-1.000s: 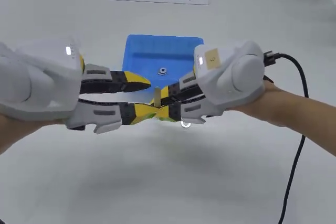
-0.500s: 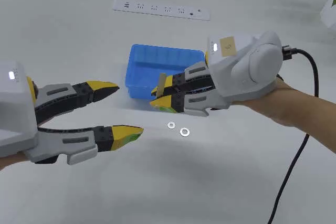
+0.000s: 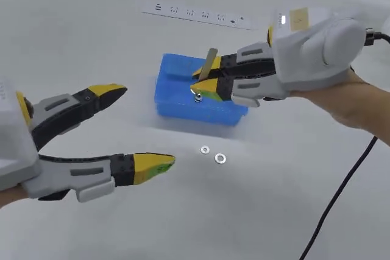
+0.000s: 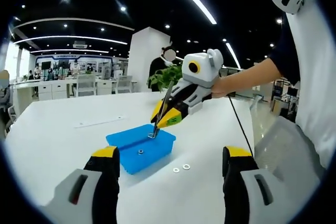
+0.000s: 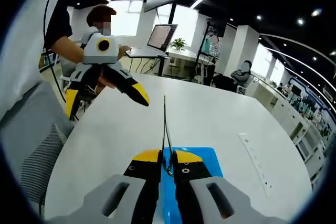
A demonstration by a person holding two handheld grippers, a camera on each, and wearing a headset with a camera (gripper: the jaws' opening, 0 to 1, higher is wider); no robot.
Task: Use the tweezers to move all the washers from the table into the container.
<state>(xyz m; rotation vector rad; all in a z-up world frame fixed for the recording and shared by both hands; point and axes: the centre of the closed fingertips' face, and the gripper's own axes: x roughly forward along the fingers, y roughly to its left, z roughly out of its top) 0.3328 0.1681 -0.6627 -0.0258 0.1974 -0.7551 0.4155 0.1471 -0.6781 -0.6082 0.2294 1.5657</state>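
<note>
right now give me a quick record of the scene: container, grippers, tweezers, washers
container: blue, one washer lying inside
left gripper: open, empty, left of container in head view
right gripper: shut on tweezers, above container
tweezers: tips down over container
table washers: two, close together in front of container, not touching

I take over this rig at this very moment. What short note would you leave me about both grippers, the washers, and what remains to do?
Left gripper: open, empty, above the table, to the left of the container.
Right gripper: shut on the tweezers, tips over the blue container; I cannot tell whether they hold a washer.
Done: one washer lies in the container.
Left: left table washer and right table washer, side by side in front of the container.
</note>
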